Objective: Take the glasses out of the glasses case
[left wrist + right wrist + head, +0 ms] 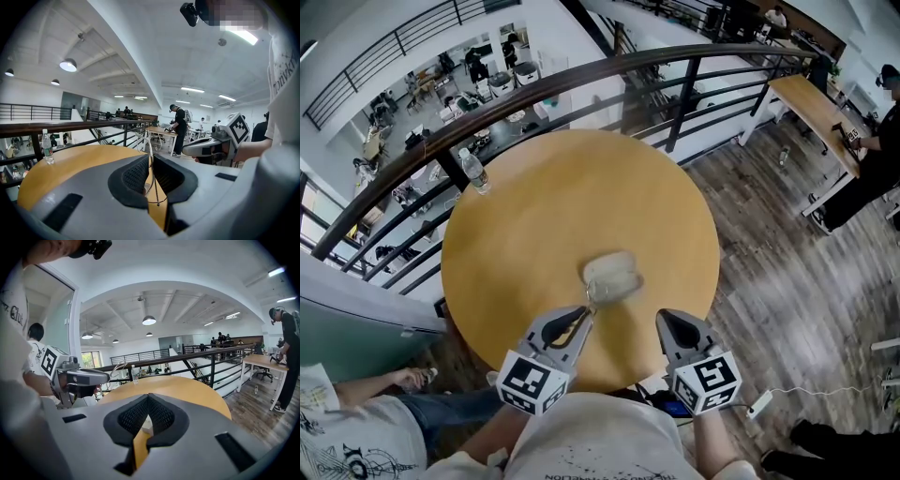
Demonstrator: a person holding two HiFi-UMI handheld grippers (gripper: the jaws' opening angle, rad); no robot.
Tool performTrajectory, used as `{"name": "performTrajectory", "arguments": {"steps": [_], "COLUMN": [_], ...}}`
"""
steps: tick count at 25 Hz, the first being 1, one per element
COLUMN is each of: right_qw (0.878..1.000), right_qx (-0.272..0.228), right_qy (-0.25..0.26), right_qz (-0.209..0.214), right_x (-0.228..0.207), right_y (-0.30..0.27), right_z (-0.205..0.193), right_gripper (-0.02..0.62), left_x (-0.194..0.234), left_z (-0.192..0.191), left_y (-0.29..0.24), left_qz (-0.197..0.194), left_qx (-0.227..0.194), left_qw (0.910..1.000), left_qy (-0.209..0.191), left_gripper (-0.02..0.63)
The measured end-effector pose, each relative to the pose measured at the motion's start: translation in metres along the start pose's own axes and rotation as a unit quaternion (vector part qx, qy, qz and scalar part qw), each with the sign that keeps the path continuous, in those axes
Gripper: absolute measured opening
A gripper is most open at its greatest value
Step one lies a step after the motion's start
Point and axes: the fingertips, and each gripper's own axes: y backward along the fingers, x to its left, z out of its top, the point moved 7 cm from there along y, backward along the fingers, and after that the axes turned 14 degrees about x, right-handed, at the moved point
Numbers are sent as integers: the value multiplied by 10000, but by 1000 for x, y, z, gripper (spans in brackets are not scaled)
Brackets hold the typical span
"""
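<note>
I count one round table, one glasses case, one pair of glasses, one water bottle, and two grippers: the left gripper and the right gripper.

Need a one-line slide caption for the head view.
Left gripper holds thin wire-frame glasses by the pale oval glasses case on the round wooden table; right gripper shut, empty.
</note>
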Motion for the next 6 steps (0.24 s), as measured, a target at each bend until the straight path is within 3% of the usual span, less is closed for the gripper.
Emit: {"name": "performTrajectory", "arguments": {"steps": [6], "right_qw": [10000], "right_qx": [27], "right_qy": [-19], "right_qz": [-16], "right_x": [-2], "right_y": [3], "right_z": [-5], "right_gripper": [25], "left_x": [-2], "left_z": [1], "left_y": [0], "left_qz": [12], "left_qx": [-9], "left_qw": [10000], "left_qy": [3], "left_gripper": [49]}}
